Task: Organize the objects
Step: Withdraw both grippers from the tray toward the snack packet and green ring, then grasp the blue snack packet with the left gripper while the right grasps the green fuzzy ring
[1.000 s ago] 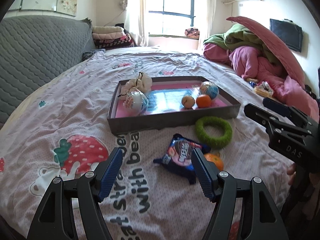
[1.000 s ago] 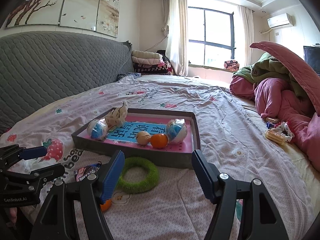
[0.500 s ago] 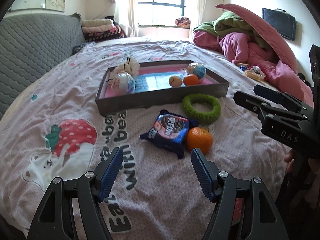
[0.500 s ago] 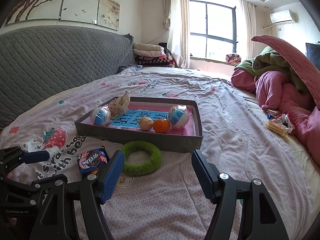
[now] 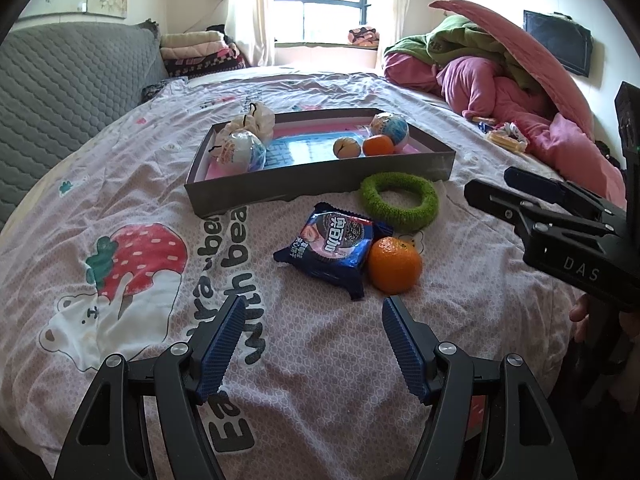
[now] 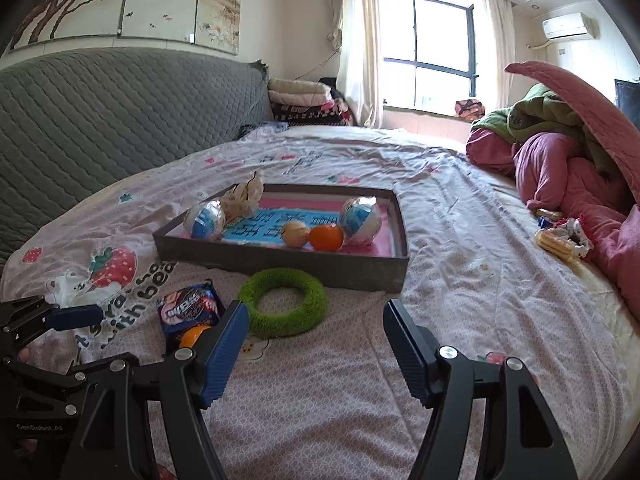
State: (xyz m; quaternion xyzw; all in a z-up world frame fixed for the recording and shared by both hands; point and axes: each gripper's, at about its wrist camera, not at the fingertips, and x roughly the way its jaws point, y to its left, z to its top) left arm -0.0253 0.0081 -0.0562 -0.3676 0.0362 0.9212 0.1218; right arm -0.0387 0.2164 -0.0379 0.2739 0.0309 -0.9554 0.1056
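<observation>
A grey tray (image 5: 320, 186) (image 6: 280, 262) on the bed holds two blue-and-white capsule balls, a cream pouch, a tan ball and a small orange (image 5: 378, 145). In front of it lie a green fuzzy ring (image 5: 399, 200) (image 6: 283, 302), a blue cookie packet (image 5: 330, 246) (image 6: 190, 308) and a loose orange (image 5: 395, 265) (image 6: 192, 336). My left gripper (image 5: 314, 334) is open and empty, just short of the packet and orange. My right gripper (image 6: 314, 344) is open and empty, near the ring; it also shows in the left wrist view (image 5: 520, 188).
A pile of pink and green quilts (image 5: 500, 68) lies at the right. A grey padded headboard (image 6: 100, 112) runs along the left. Snack wrappers (image 6: 564, 238) lie near the quilts. Folded blankets (image 6: 304, 100) sit by the window.
My left gripper has pulled back and tilted down, so the packet and loose orange now lie fully in view ahead. My right gripper has drawn back a little from the ring.
</observation>
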